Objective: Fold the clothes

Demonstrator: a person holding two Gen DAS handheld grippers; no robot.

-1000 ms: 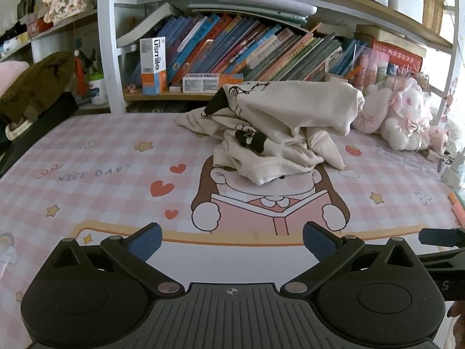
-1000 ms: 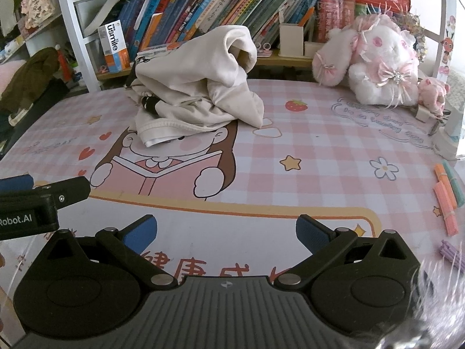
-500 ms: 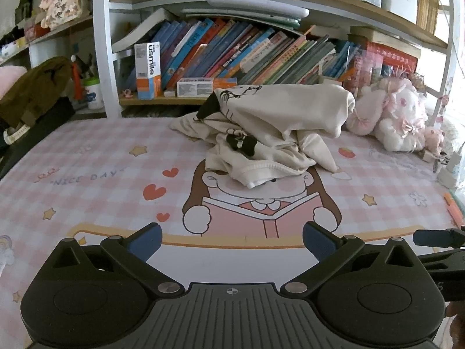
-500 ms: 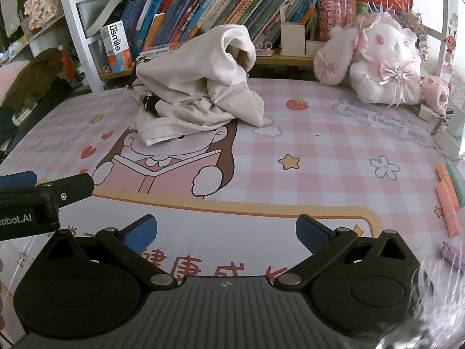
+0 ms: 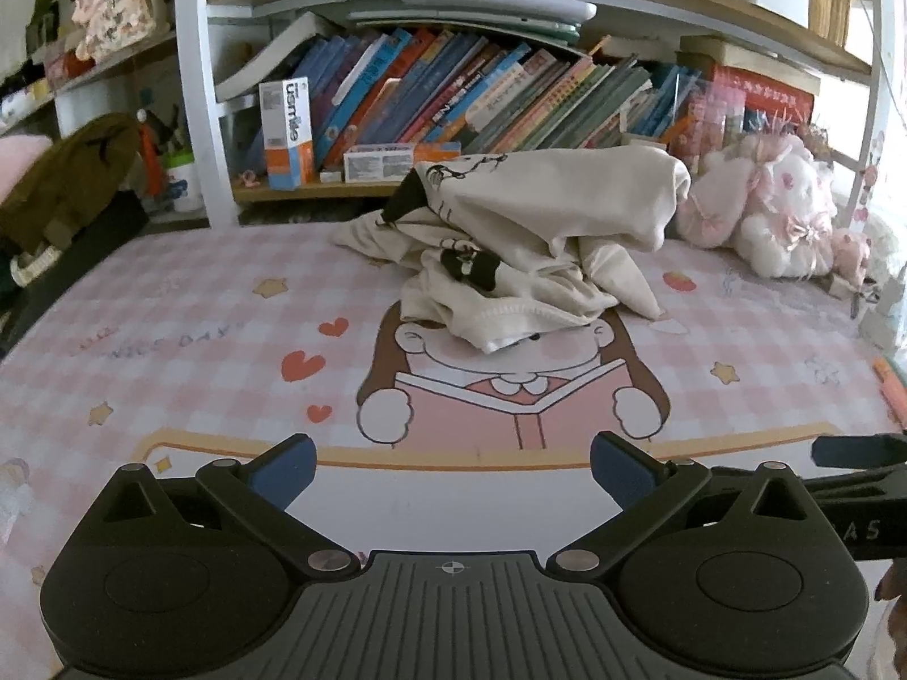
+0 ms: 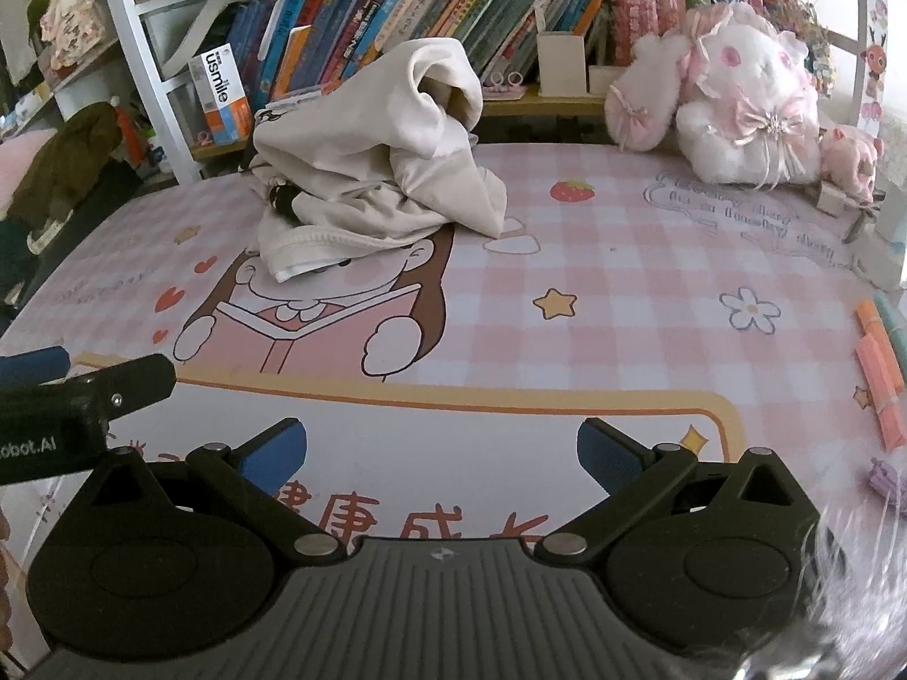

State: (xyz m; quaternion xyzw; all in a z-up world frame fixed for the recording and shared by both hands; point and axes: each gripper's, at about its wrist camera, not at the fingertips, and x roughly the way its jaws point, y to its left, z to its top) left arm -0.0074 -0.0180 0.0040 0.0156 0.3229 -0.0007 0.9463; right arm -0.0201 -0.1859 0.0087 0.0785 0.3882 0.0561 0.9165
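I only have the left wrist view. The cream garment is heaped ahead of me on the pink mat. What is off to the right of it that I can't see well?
Observer: In the right wrist view, a strawberry print sits on the mat just right of the cream garment, with bare mat between them.
Operator: Anything loose lying near the right edge?
Observer: Yes, orange sticks lie along the mat's right edge, with a small purple item nearer the camera.
Operator: Is the right gripper ready?
Observer: The right gripper is open and empty, low over the near mat, well short of the garment. The left gripper is open too.
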